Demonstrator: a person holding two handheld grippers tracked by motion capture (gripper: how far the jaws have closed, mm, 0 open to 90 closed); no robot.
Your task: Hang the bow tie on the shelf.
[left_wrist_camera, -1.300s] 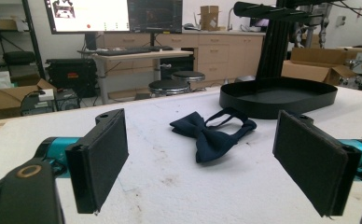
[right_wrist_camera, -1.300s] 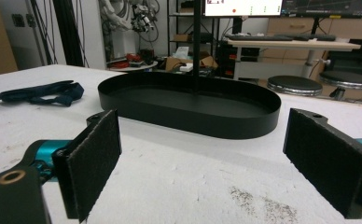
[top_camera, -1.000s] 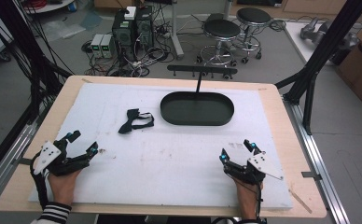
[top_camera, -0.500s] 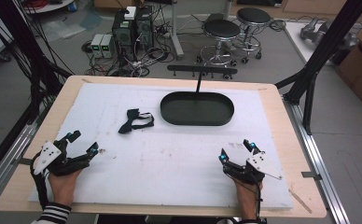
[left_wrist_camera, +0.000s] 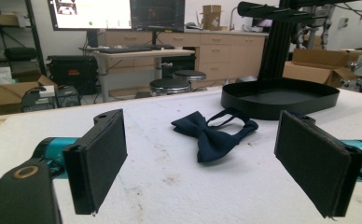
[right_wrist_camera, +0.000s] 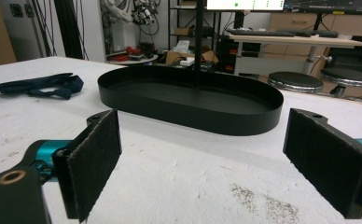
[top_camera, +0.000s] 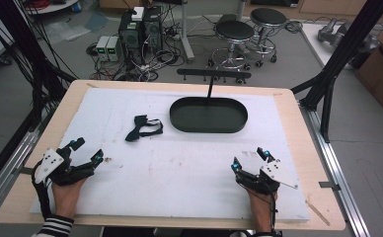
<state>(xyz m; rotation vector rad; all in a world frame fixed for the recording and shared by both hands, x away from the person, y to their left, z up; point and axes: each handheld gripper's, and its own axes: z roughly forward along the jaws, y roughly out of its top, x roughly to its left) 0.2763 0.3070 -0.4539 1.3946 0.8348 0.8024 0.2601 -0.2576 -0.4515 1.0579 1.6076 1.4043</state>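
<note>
A dark navy bow tie [top_camera: 143, 127] with its strap lies flat on the white table cover, left of a black oval tray [top_camera: 208, 114] that has an upright post with a crossbar. My left gripper [top_camera: 87, 151] rests near the front left, open and empty, pointing toward the bow tie [left_wrist_camera: 214, 134], which lies a good way ahead of its pads [left_wrist_camera: 100, 163]. My right gripper [top_camera: 249, 158] sits at the front right, open and empty, facing the tray [right_wrist_camera: 188, 100]; the bow tie [right_wrist_camera: 41, 85] lies far to its left.
The white cover [top_camera: 179, 163] lies on a wooden table top [top_camera: 300, 128]. Black frame struts [top_camera: 345, 47] rise at the table's right and left. Stools [top_camera: 234, 32], computer boxes and cables stand on the floor beyond the far edge.
</note>
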